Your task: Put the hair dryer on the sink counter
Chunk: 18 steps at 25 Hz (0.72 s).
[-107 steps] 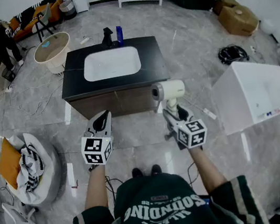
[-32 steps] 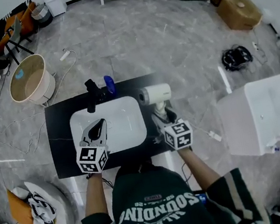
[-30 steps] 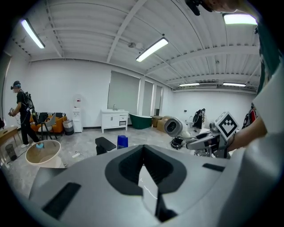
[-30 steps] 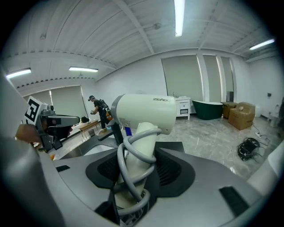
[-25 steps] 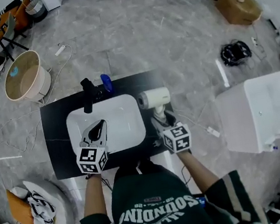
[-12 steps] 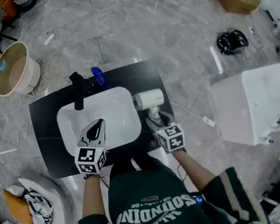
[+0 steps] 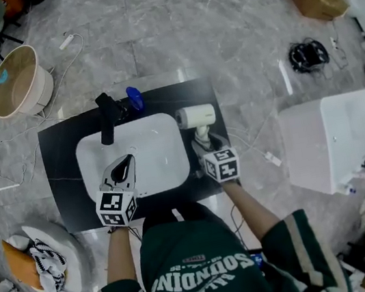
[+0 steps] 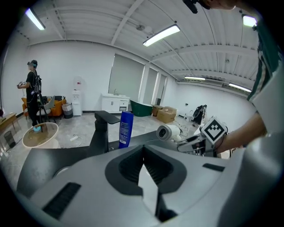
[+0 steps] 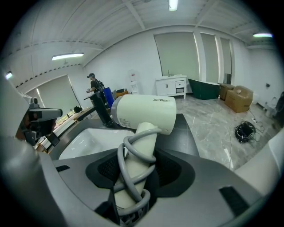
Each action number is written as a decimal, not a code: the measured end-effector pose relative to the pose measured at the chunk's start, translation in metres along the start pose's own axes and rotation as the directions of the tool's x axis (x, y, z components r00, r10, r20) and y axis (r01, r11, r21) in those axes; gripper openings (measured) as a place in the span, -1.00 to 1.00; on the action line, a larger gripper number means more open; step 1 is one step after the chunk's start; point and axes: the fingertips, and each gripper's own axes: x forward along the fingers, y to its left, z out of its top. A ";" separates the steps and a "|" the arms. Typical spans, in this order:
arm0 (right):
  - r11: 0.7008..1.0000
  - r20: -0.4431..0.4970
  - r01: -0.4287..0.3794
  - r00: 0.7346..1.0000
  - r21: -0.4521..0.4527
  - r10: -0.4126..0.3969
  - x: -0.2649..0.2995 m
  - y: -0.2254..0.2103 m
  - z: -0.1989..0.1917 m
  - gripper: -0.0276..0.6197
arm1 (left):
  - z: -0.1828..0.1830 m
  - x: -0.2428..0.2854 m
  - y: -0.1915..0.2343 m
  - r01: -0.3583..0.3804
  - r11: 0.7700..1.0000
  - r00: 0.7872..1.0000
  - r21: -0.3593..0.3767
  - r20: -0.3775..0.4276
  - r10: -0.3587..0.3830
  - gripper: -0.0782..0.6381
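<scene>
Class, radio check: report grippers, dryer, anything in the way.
Right gripper shut on dryer handle; left gripper shut, empty. Dryer held over counter, right of basin. Faucet, bottle at back, clear.

The person wears a dark green shirt (image 7: 198,260) with white letters and pale-striped sleeves (image 7: 296,237). The left gripper (image 7: 125,161) and right gripper (image 7: 203,142) are grey, each with a black-and-white cube (image 7: 115,207).
</scene>
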 end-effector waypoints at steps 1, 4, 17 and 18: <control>1.000 0.000 0.002 1.000 0.001 -0.002 0.004 -0.002 0.005 -0.27 | -0.002 0.000 0.002 -0.002 1.000 1.000 -0.004 -0.004 0.002 -0.78; 1.000 0.008 0.006 1.000 -0.003 -0.006 0.016 -0.006 0.019 -0.27 | -0.006 0.001 0.007 -0.008 1.000 1.000 -0.015 -0.014 0.007 -0.78; 0.998 -0.026 0.029 0.999 -0.054 -0.031 0.063 -0.020 0.061 -0.27 | -0.017 -0.008 0.028 -0.038 0.998 0.999 -0.043 -0.029 0.037 -0.78; 0.998 -0.033 0.032 0.999 -0.058 -0.034 0.066 -0.022 0.062 -0.27 | -0.018 -0.009 0.029 -0.040 0.998 0.999 -0.044 -0.030 0.038 -0.78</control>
